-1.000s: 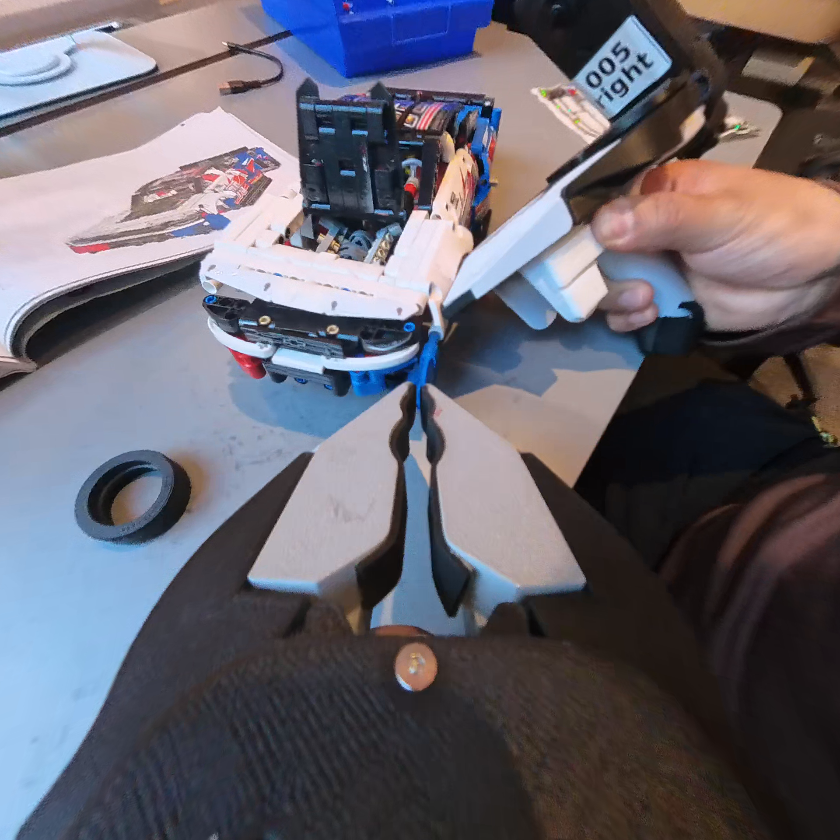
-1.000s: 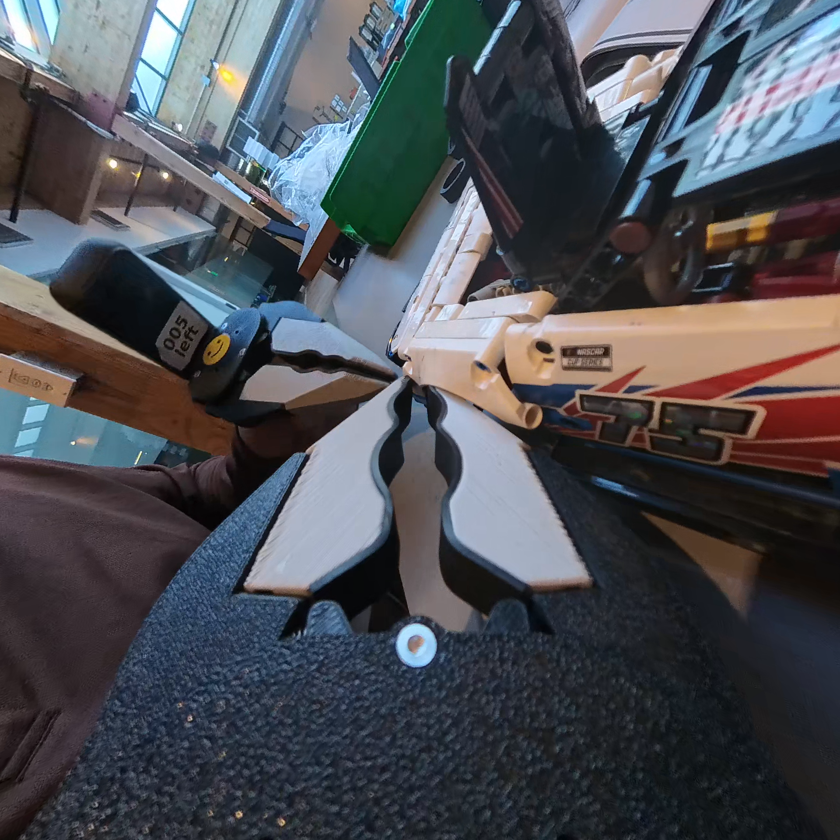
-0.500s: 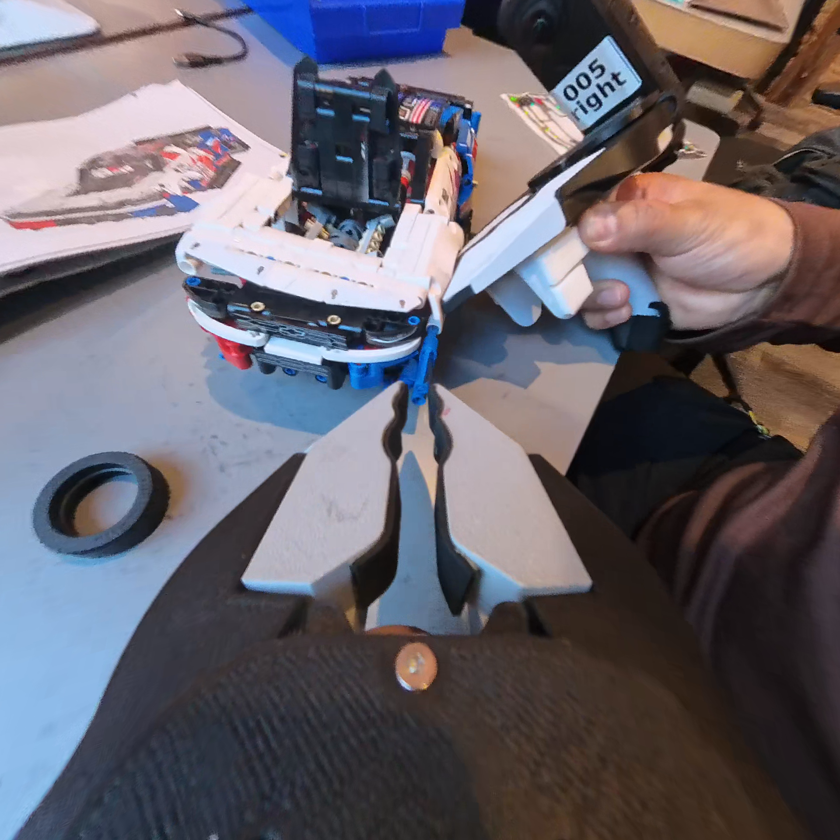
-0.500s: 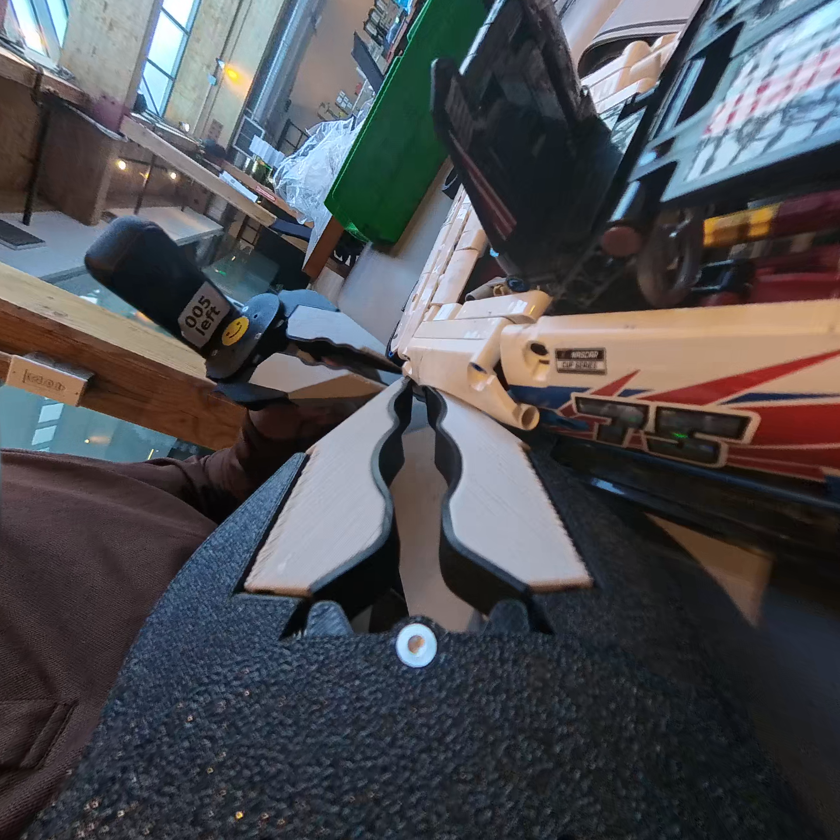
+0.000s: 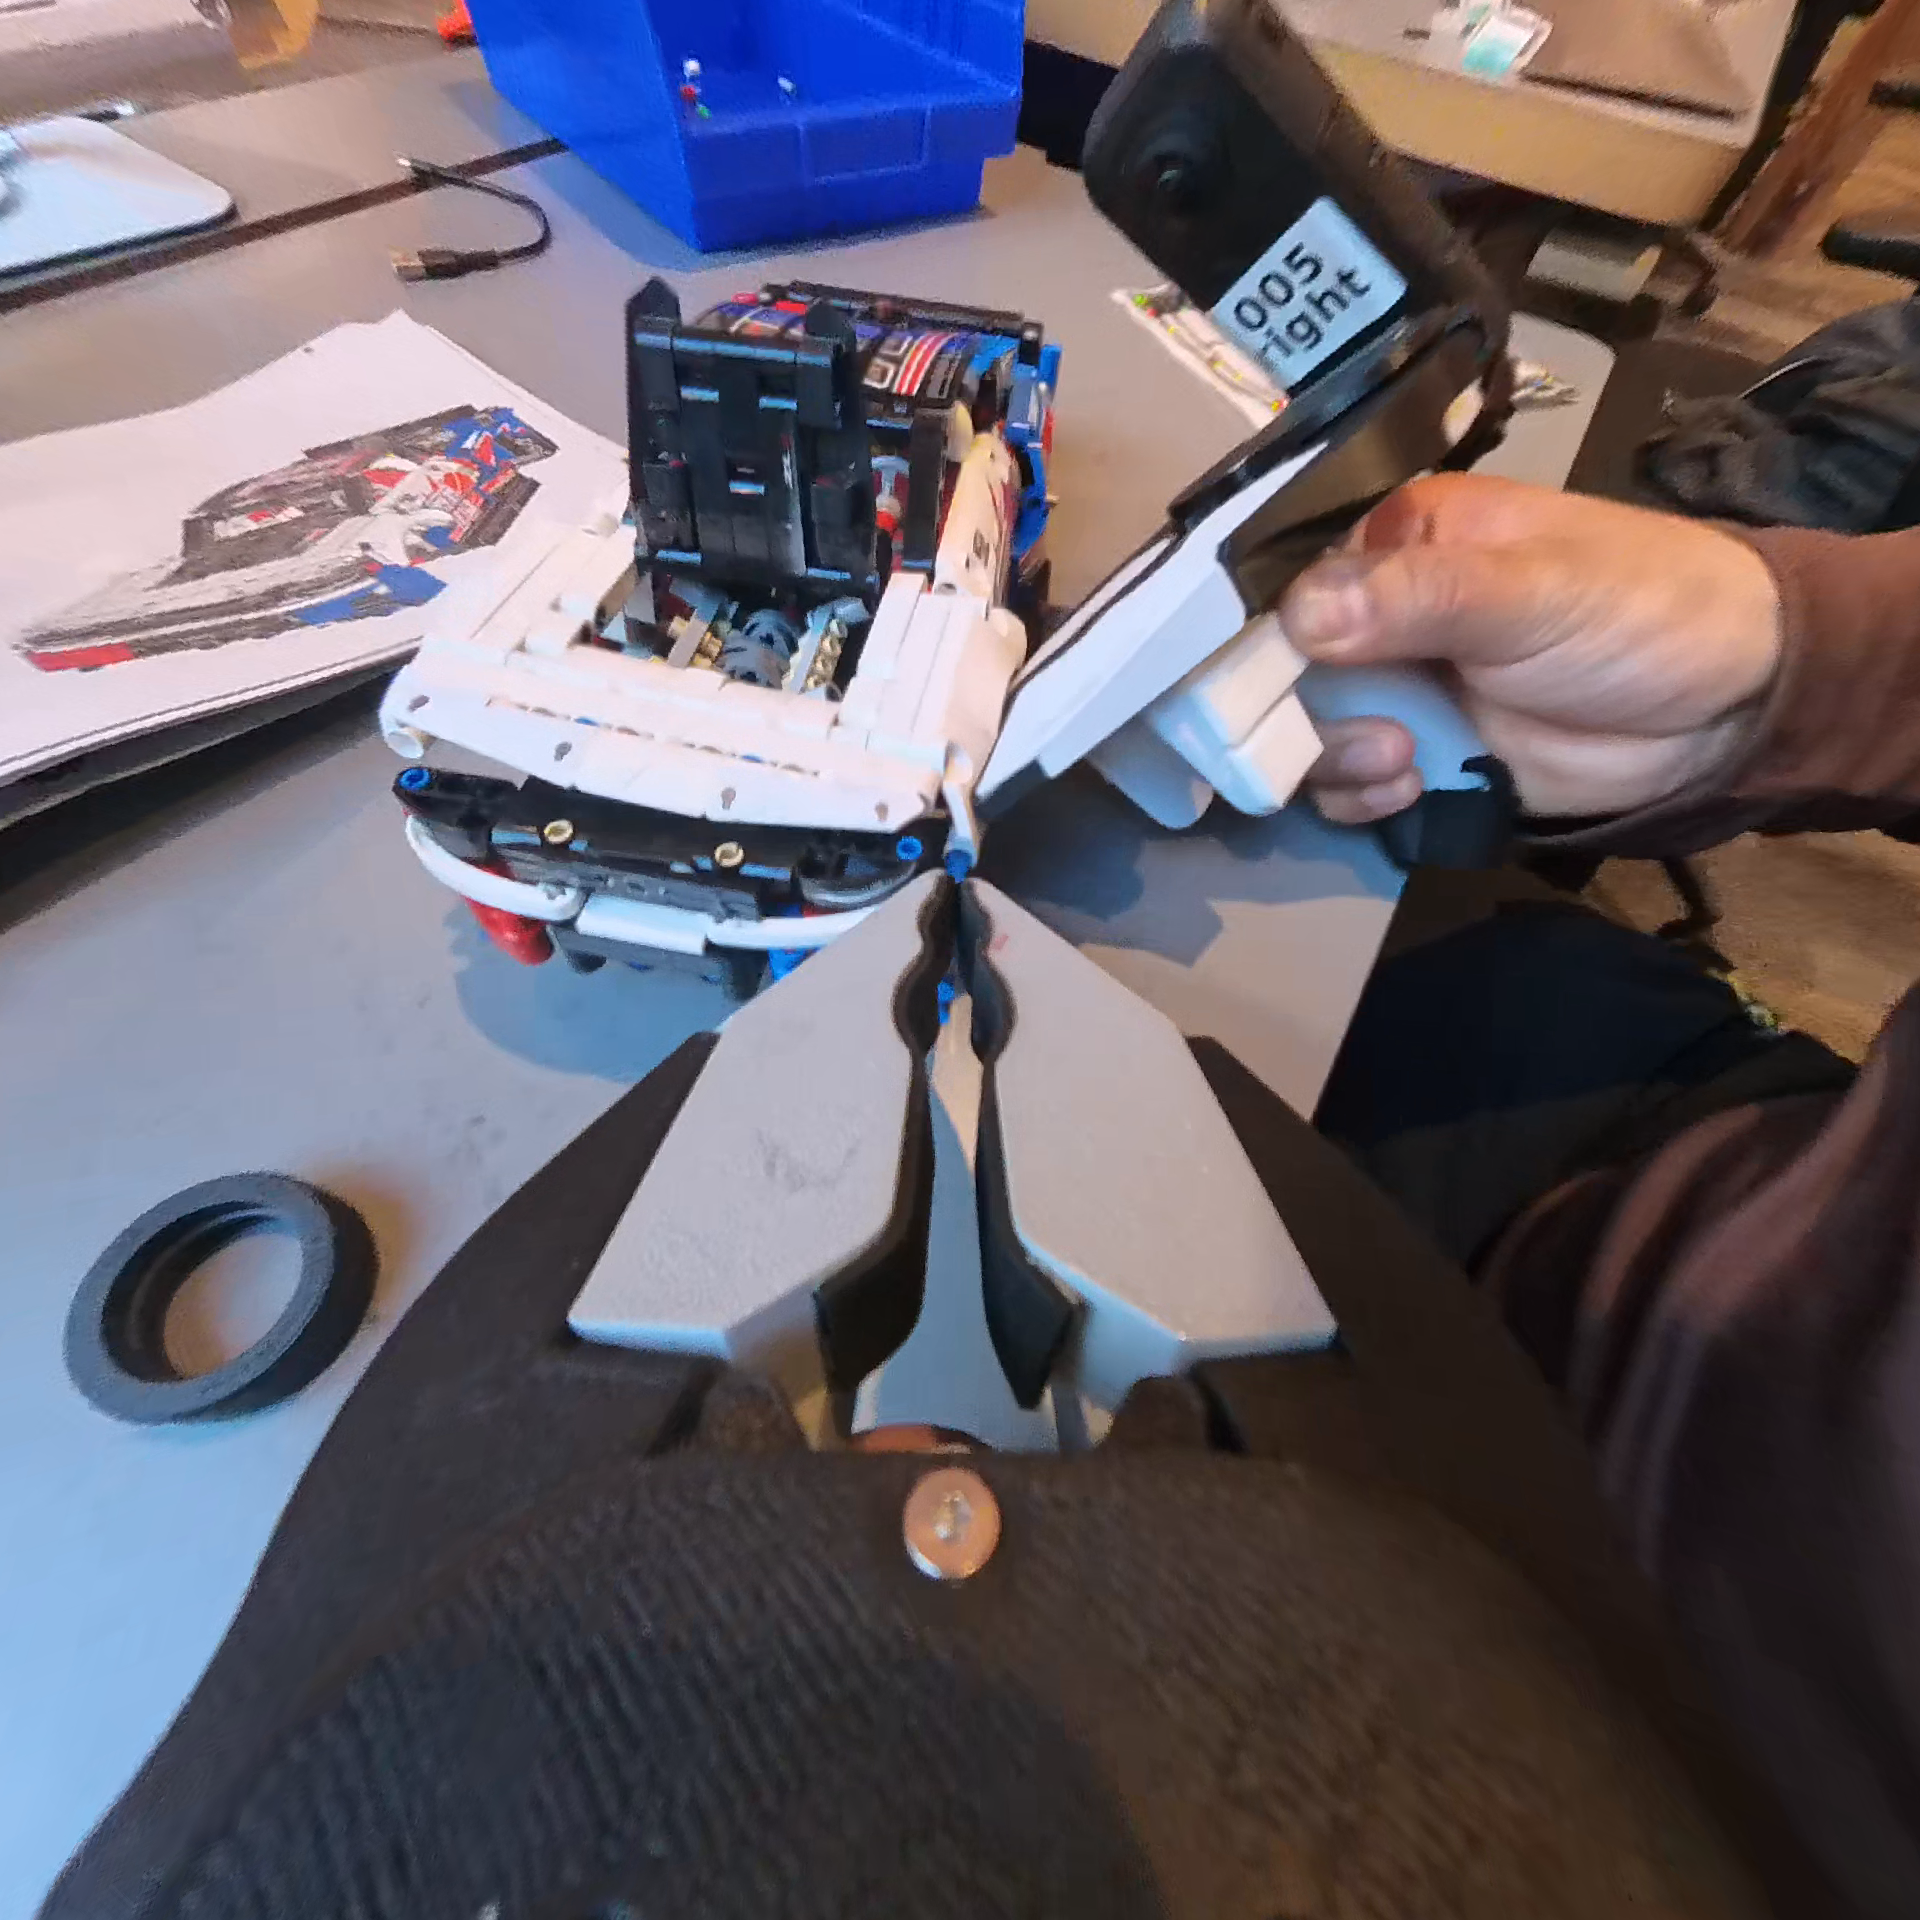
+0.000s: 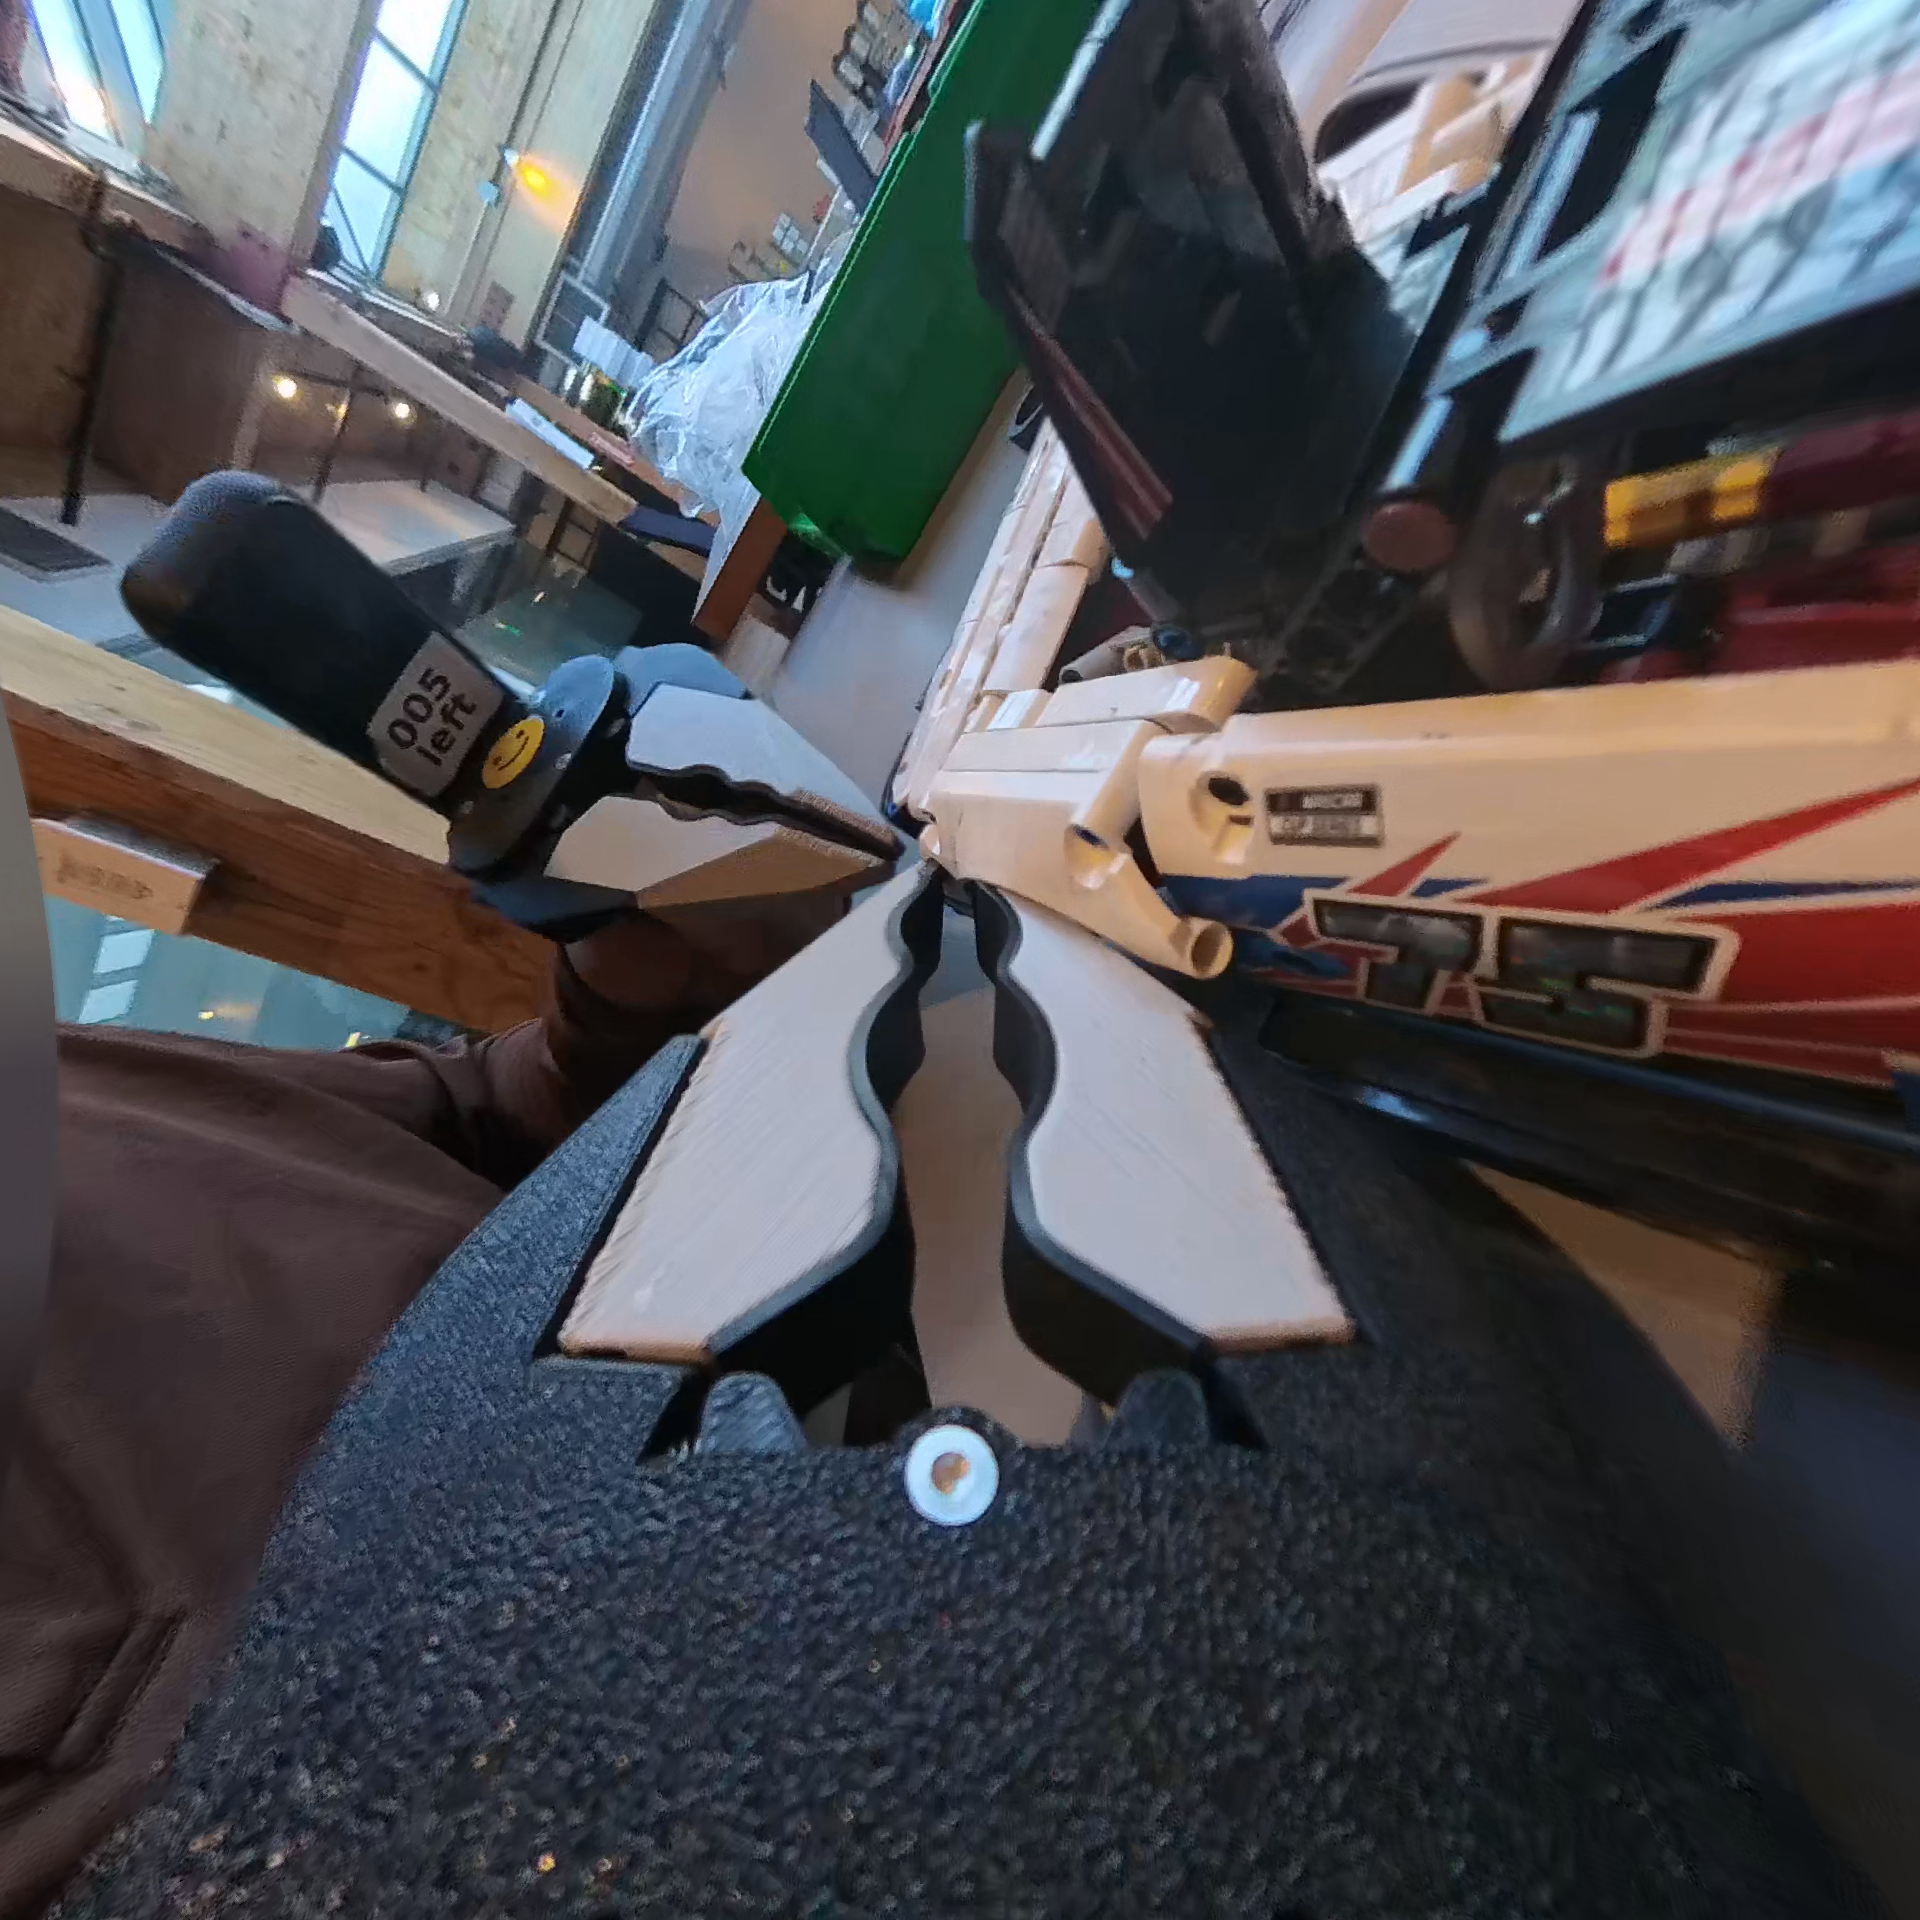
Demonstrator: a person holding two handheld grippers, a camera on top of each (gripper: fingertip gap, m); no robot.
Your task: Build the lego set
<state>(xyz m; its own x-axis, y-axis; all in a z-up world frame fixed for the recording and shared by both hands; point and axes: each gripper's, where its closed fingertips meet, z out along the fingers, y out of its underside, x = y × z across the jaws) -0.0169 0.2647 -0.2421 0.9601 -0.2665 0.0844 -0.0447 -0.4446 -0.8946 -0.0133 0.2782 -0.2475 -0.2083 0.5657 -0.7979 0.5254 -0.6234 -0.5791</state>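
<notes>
white lego car (image 5: pixel 717 686) corner meets both tongs (image 5: pixel 951 883), seemingly closed.

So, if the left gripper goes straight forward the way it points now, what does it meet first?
Most likely the lego car. The left gripper is nearly shut, with its tips at the car's front right corner by a small blue piece. The right gripper comes to the same corner from the side. Whether they already touch is unclear.

Cool daylight enters through windows (image 6: pixel 114 73) at upper left, overexposed. Soft shadow falls beneath the lego car (image 5: pixel 717 665) onto the grey table (image 5: pixel 208 987). Edges bend with fisheye distortion; near foreground blurred.
</notes>
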